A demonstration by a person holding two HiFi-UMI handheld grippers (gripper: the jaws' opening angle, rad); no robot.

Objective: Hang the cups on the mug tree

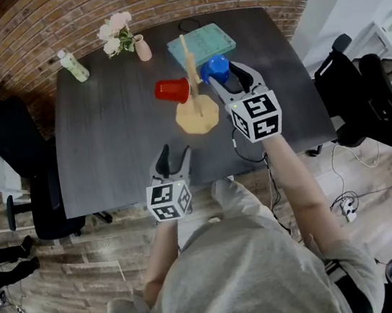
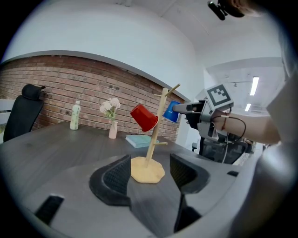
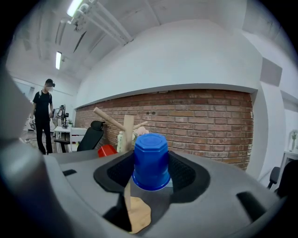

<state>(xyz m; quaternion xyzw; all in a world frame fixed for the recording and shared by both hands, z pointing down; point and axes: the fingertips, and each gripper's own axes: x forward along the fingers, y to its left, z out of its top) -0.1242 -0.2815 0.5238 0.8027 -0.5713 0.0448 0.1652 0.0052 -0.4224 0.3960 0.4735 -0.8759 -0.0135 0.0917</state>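
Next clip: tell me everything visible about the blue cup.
The blue cup looks like glossy plastic, with an eight-sided base and a slightly flared rim. It appears inverted, base up and rim down. The right hand-held gripper is shut on its sides and holds it above the table. It sits close beside the mug tree, across the post from the hung red cup. Whether it touches a peg cannot be told.
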